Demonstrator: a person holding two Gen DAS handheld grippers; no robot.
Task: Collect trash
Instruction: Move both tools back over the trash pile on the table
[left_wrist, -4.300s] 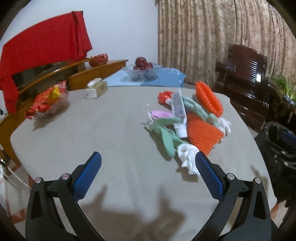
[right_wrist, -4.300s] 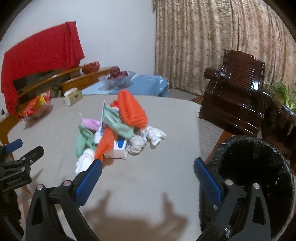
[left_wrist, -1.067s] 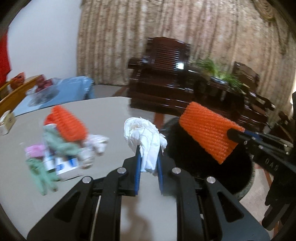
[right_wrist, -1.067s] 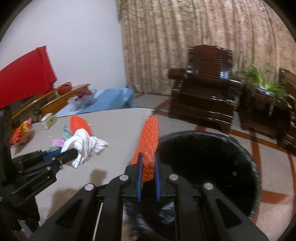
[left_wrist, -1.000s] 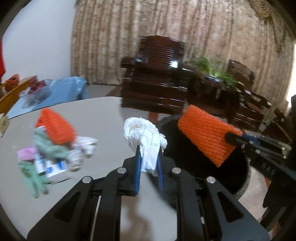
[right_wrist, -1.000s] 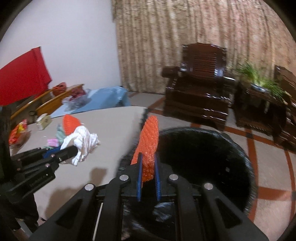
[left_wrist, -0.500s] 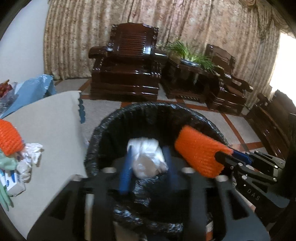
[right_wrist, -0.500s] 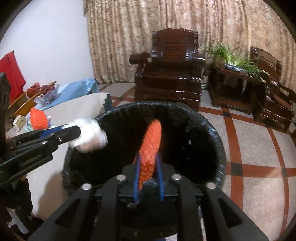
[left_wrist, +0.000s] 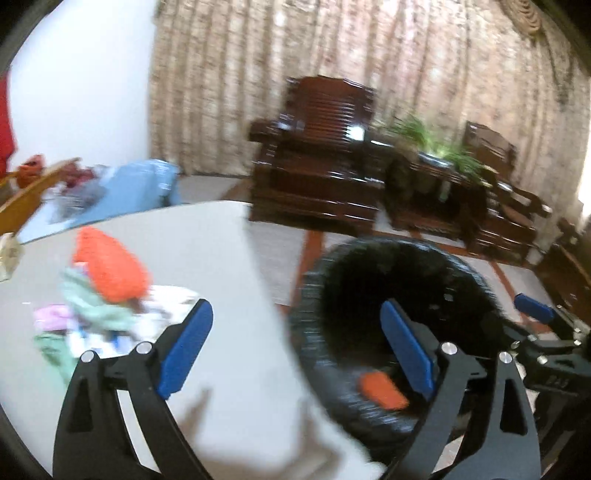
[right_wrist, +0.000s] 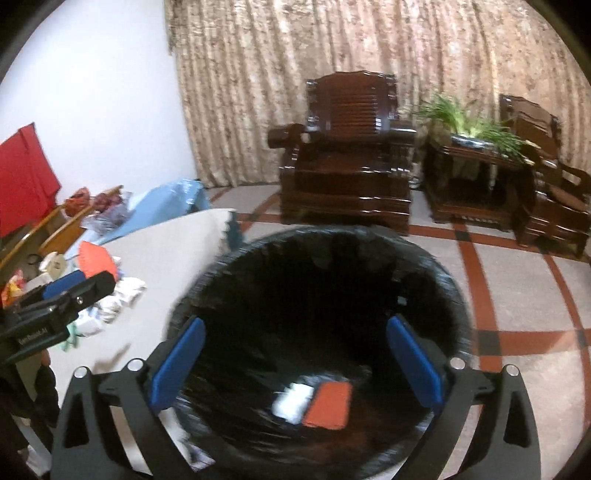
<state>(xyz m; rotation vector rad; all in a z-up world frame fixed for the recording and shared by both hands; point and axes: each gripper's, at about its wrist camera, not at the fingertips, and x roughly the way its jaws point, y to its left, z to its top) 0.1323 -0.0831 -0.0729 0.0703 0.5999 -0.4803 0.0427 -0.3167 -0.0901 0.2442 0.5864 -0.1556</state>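
Note:
A black-lined trash bin (right_wrist: 332, 258) stands on the floor beside the grey table (left_wrist: 207, 251). An orange foam net (right_wrist: 328, 404) and a white tissue wad (right_wrist: 293, 402) lie on its bottom; the orange net also shows in the left wrist view (left_wrist: 382, 389). My right gripper (right_wrist: 293, 365) is open and empty over the bin. My left gripper (left_wrist: 295, 347) is open and empty over the table edge and the bin rim (left_wrist: 314, 369). A trash pile (left_wrist: 99, 295) with another orange net (left_wrist: 109, 264), green gloves and tissues lies on the table.
Dark wooden armchairs (right_wrist: 351, 147) and a side table with a green plant (right_wrist: 476, 129) stand by the curtain. A blue cloth with a fruit bowl (left_wrist: 81, 188) lies at the table's far side. A red cloth (right_wrist: 22, 181) hangs at the left.
Both grippers have opened. The tissue wad and the orange net have dropped into the bin. The left gripper has swung back left toward the table.

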